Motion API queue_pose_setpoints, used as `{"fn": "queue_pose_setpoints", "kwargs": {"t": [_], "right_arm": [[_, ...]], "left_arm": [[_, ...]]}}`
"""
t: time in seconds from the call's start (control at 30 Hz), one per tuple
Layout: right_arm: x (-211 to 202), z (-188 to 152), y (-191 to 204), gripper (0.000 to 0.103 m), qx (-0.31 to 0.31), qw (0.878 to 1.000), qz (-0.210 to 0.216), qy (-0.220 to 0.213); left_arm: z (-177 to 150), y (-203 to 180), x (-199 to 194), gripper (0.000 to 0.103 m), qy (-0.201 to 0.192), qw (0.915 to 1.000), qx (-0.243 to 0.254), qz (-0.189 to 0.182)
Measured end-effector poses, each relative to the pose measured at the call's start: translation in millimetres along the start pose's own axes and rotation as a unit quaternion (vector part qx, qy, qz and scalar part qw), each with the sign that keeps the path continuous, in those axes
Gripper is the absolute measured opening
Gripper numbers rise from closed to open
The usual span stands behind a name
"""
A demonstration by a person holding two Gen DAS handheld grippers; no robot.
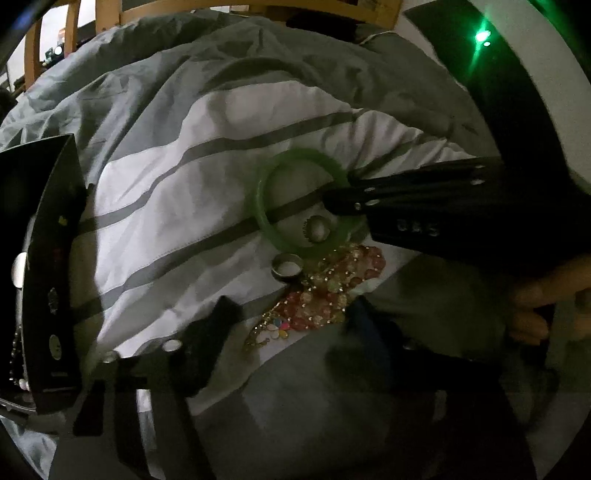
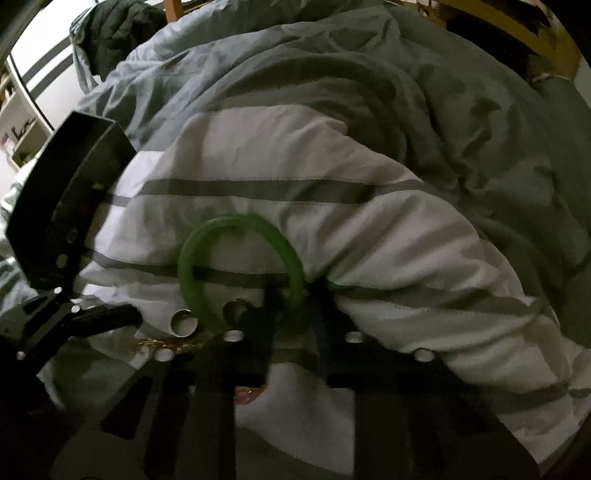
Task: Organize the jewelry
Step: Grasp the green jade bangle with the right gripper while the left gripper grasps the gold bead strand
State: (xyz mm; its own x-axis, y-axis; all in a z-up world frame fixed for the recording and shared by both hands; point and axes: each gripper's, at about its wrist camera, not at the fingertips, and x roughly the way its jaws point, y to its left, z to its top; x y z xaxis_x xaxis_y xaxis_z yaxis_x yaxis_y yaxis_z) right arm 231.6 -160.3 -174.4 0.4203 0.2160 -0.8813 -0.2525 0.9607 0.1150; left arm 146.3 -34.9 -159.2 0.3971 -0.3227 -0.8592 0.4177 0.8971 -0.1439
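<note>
A green bangle [image 1: 266, 206] lies on the white striped duvet [image 1: 177, 206]. My right gripper [image 1: 338, 192] reaches in from the right and its fingers close on the bangle's right rim; in the right wrist view the rim [image 2: 295, 273] sits between the fingers of that gripper [image 2: 295, 299]. A silver ring [image 1: 287, 266] and a toothed silver ring [image 1: 318, 228] lie by the bangle, next to a heap of pink and gold beaded jewelry [image 1: 325, 291]. My left gripper [image 1: 288, 314] hovers open over the heap, empty. A black jewelry box [image 1: 48, 273] stands at the left.
The bed is covered by a rumpled grey and white duvet [image 2: 406, 110]. The box also shows in the right wrist view [image 2: 66, 206]. A wooden bed frame [image 1: 258, 5] runs along the back. A hand [image 1: 546, 302] holds the right gripper.
</note>
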Motion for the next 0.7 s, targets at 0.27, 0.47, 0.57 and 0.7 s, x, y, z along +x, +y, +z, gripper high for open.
{"fn": "queue_pose_setpoints", "kwargs": {"t": [0.27, 0.47, 0.57, 0.7], "right_arm": [[-17.7, 1.2, 3.7, 0.009, 0.006, 0.999, 0.016, -0.038], [-27.0, 4.6, 3.4, 0.009, 0.016, 0.998, 0.030, -0.057], [-35.8, 7.0, 1.0, 0.009, 0.025, 0.996, 0.038, -0.072], [-44.4, 6.8, -0.3, 0.009, 0.029, 0.995, 0.039, -0.082]], "left_arm": [[-0.4, 1.4, -4.0, 0.022, -0.003, 0.9997, -0.011, -0.022], [1.7, 2.0, -14.8, 0.016, -0.018, 0.9994, -0.018, -0.021], [4.7, 6.4, -21.3, 0.016, -0.029, 0.9989, -0.030, -0.021], [6.3, 15.0, -26.0, 0.016, -0.034, 0.9978, -0.052, -0.021]]}}
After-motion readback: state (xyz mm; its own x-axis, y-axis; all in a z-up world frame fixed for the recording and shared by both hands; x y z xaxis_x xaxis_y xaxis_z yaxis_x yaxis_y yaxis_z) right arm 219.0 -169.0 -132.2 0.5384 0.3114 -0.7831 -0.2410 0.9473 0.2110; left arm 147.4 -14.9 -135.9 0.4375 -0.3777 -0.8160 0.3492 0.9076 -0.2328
